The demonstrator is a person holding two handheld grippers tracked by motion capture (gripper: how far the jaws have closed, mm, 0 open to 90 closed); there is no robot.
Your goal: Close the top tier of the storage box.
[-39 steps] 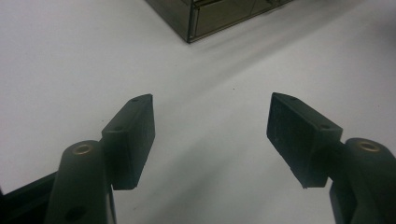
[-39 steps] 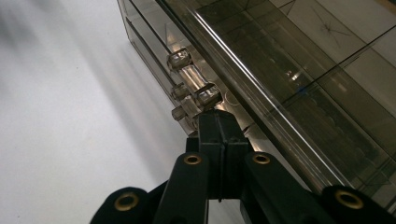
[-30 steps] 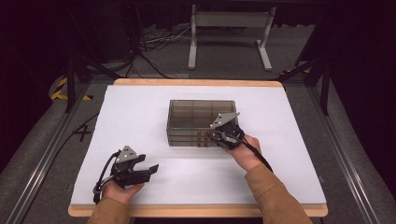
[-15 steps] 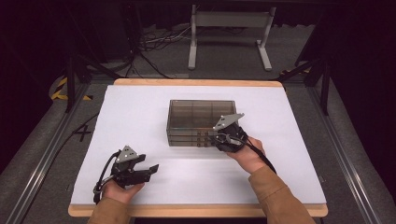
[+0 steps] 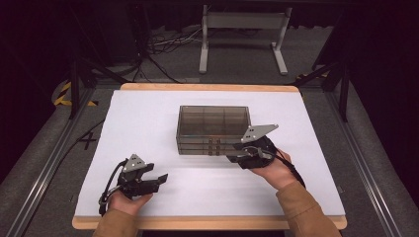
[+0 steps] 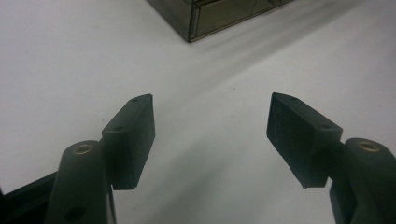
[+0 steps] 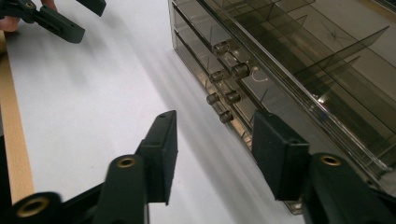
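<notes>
White tabletop (image 5: pixel 148 123): right tongs (image 5: pixel 232 159) nudged nearer drawer box (image 5: pixel 212 129).

A table (image 5: pixel 148 123) with a white top and a pale wooden edge carries the scene. Near its middle, a little toward twelve o'clock, a smoky transparent drawer box (image 5: pixel 212 129) stands directly on the white surface, its small round knobs facing six o'clock. At about seven o'clock the left gripper (image 5: pixel 157 179) sits low on the surface. At about four o'clock the right gripper (image 5: pixel 232 158) is just beside the box's front.
</notes>
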